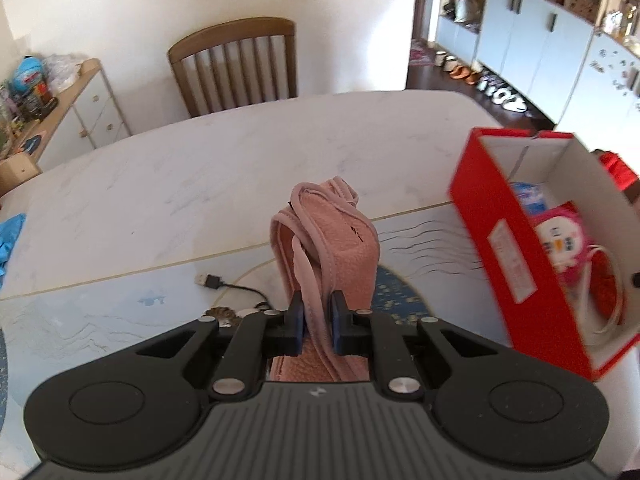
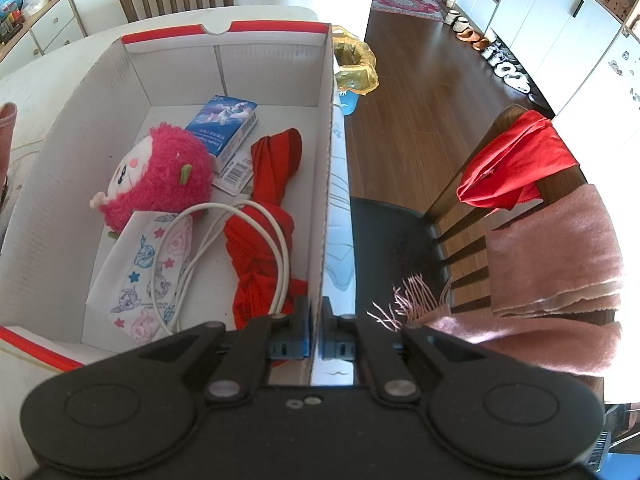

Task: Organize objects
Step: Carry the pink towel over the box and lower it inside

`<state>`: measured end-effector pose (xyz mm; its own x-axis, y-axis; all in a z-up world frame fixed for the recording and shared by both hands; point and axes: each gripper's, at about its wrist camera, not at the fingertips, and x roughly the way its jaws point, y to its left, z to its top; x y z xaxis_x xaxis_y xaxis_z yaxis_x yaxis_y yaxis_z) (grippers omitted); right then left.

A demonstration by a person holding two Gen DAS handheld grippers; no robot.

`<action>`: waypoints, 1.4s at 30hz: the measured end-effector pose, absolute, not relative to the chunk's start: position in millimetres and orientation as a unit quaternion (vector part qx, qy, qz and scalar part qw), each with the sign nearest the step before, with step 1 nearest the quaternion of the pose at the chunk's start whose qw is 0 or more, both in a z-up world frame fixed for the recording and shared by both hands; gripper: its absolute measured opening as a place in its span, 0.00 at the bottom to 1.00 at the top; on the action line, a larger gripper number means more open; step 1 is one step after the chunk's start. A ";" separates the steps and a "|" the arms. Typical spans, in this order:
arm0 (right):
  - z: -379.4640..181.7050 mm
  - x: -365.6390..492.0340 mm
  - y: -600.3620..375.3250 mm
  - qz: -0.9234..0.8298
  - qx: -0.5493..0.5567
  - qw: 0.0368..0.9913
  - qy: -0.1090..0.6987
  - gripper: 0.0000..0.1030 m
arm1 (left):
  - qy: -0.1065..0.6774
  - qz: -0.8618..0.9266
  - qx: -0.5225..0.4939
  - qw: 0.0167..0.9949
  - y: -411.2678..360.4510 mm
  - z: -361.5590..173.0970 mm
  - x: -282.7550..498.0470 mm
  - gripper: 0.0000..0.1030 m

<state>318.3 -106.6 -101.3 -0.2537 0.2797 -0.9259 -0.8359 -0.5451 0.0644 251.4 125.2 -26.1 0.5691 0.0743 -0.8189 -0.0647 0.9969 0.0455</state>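
Your left gripper (image 1: 318, 316) clamps a folded pink fabric piece (image 1: 332, 240); right gripper (image 2: 316, 320) pinches the half-filled red cardboard box's wall (image 2: 326, 184); black USB cable (image 1: 224, 283) remains on the table

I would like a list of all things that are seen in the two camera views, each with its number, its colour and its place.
table: 1, white marble pattern, under everything
box: 1, red outside, white inside, open, on the table
plush toy: 1, pink, in the box
small carton: 1, blue, in the box
red cloth: 1, knotted, in the box
white cable: 1, in the box
printed mask: 1, white, in the box
pink pouch: 1, lifted off the table
black USB cable: 1, on the table
chairs: 2, brown wood, beside the table
pink scarf: 1, on a chair back
left gripper: black, shut on the pouch strap
right gripper: black, shut on the box wall
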 end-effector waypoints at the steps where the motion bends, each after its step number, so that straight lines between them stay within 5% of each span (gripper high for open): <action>1: -101.3 318.0 -106.7 0.737 -0.479 0.378 0.290 0.03 | 0.462 0.033 0.001 0.886 123.6 -21.7 250.1 0.11; 27: -101.3 315.0 -106.7 0.745 -0.482 0.367 0.281 0.03 | 0.404 -0.195 -0.024 0.893 -9.1 83.3 284.0 0.11; 42: -101.8 317.4 -107.4 0.749 -0.479 0.361 0.282 0.03 | 0.441 -0.233 -0.017 0.867 -102.3 21.7 346.5 0.11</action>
<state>317.4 -107.4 -101.8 -0.2809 0.2702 -0.9209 -0.8102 -0.5811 0.0767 346.5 -102.3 21.7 0.5022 -0.4185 -0.7567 0.3887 0.8910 -0.2348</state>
